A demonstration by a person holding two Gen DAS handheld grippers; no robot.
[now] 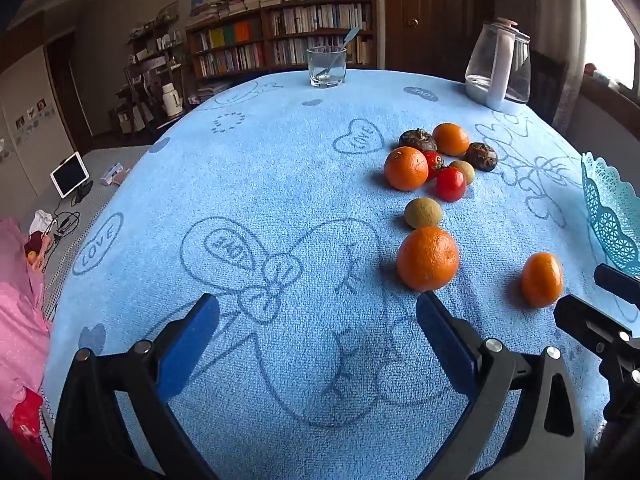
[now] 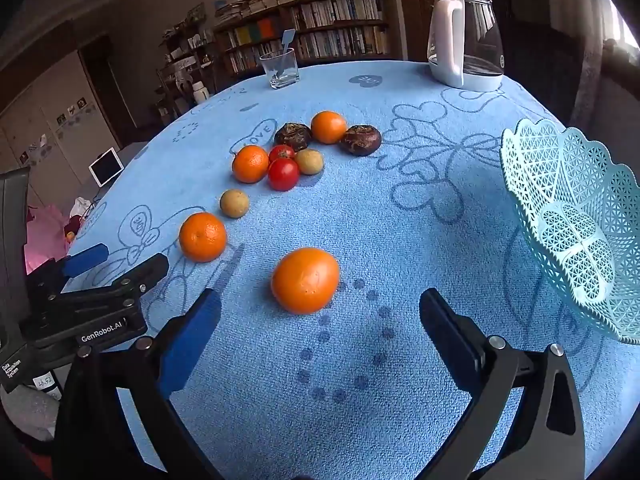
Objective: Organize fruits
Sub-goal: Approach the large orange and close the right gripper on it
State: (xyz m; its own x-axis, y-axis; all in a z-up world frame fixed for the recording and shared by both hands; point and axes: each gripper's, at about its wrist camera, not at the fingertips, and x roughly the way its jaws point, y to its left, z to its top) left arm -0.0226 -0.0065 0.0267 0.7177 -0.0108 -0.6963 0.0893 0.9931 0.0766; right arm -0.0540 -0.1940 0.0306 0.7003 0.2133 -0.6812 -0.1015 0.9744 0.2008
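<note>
1. Jaws of the left gripper (image 1: 318, 316) stand as wide apart as they go, blue pads facing each other with only the light blue terry tablecloth (image 1: 280, 184) between them; nothing is held or touched.
2. The right gripper (image 2: 320, 312) is spread just as wide and is also empty. The nearest round orange fruit (image 2: 305, 280) lies on the cloth just beyond its fingertips, roughly between them, clear of both pads.
3. A second orange (image 2: 202, 236) sits to the left of that one, near the tip of the left gripper's right finger, apart from it.
4. Farther off lies a small tan-green round fruit (image 2: 234, 203), then a cluster: two more oranges, two red tomatoes (image 2: 283, 174), another tan fruit and two dark brown wrinkled fruits (image 2: 360, 140).
5. The pale turquoise lattice plastic basket (image 2: 576, 216) stands at the right and holds no fruit; its right side is cut off by the frame edge.
6. At the far edge stand a clear drinking glass (image 1: 326, 67) with a light blue spoon in it and a glass kettle with a white handle (image 2: 464, 36).
7. The dark brown fruits are hard to identify. The room behind is dim, and the bookshelves show little detail.
</note>
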